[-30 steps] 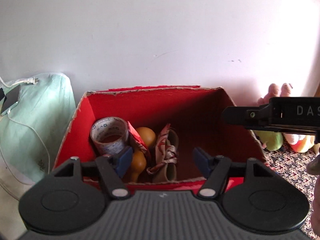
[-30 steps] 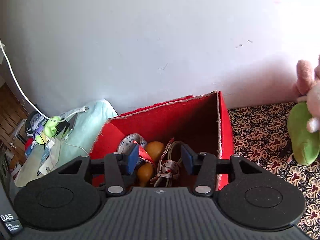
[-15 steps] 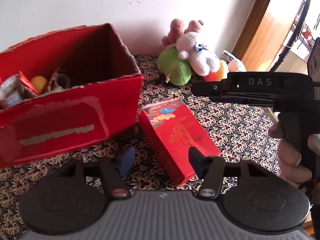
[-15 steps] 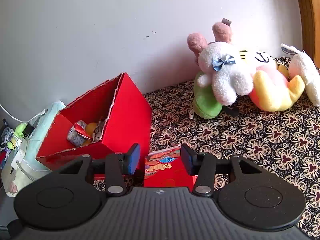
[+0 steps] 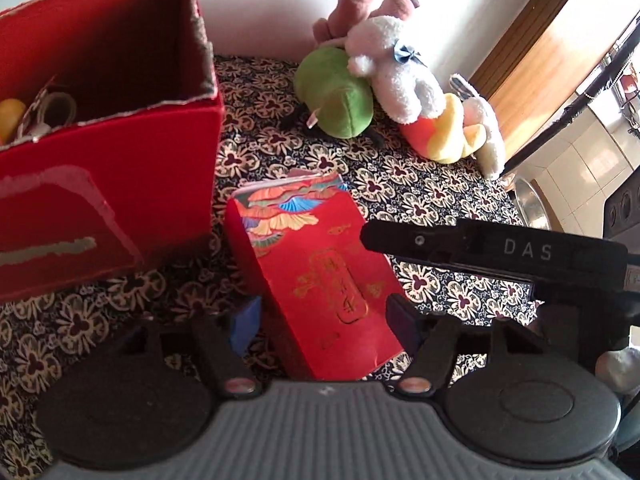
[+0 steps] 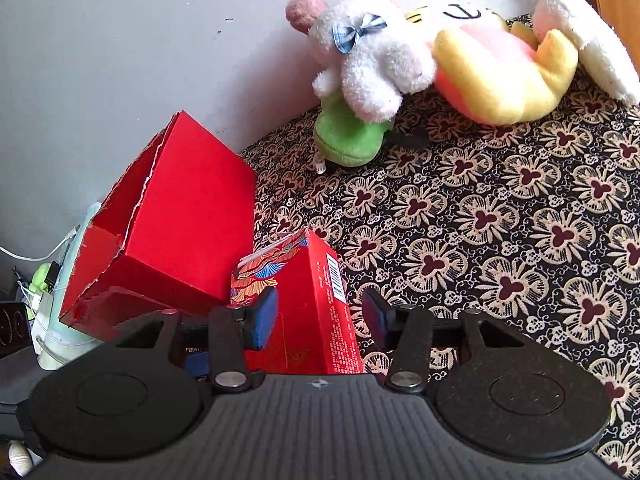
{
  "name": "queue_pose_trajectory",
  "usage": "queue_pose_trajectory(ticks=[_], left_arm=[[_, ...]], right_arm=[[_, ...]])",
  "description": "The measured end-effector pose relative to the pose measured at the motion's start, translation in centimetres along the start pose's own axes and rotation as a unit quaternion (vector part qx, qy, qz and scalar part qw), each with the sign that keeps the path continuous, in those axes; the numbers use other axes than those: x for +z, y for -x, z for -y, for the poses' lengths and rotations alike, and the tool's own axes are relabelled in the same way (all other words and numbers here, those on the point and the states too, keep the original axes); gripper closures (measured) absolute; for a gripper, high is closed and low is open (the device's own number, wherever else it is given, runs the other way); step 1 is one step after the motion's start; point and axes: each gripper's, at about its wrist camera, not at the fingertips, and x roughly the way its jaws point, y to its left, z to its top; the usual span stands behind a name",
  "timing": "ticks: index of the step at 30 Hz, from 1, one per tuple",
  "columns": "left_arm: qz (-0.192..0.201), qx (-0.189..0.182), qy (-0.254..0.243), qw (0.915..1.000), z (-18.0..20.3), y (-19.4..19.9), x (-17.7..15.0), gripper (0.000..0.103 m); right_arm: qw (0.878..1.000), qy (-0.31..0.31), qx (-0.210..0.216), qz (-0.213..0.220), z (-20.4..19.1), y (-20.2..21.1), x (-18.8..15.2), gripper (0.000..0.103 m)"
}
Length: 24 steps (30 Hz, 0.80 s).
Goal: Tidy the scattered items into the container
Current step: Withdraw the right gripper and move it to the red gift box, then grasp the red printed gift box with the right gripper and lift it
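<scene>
A red open cardboard box stands on the patterned cloth and holds a tape roll, orange balls and other items. A flat red packet with gold print lies beside it to the right. My left gripper is open, its blue pads on either side of the packet's near end, not pressing it. My right gripper is open too and straddles the packet from the other side. The right gripper's black body shows in the left wrist view.
Several plush toys lie against the wall: a green one, a white one and a yellow-orange one. A pale green bundle with cables sits left of the box. A wooden door frame is at far right.
Both grippers swung from above the box down to the right and closed in on the red packet, which now lies between both pairs of fingers.
</scene>
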Motion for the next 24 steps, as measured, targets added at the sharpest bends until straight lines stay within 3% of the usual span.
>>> queue_pose_trajectory(ticks=[14, 19, 24], left_arm=[[-0.006, -0.025, 0.023, 0.9994, -1.2, -1.1, 0.1, 0.043], [0.003, -0.03, -0.026, 0.9992, 0.1, 0.2, -0.6, 0.045], [-0.001, -0.031, -0.057, 0.9979, 1.0, 0.3, -1.3, 0.045]], right_arm=[[0.999, -0.016, 0.025, -0.034, 1.0, -1.0, -1.7, 0.055], [0.999, -0.005, 0.025, -0.037, 0.5, 0.9, -2.4, 0.057], [0.999, -0.005, 0.022, -0.046, 0.7, 1.3, -3.0, 0.051]])
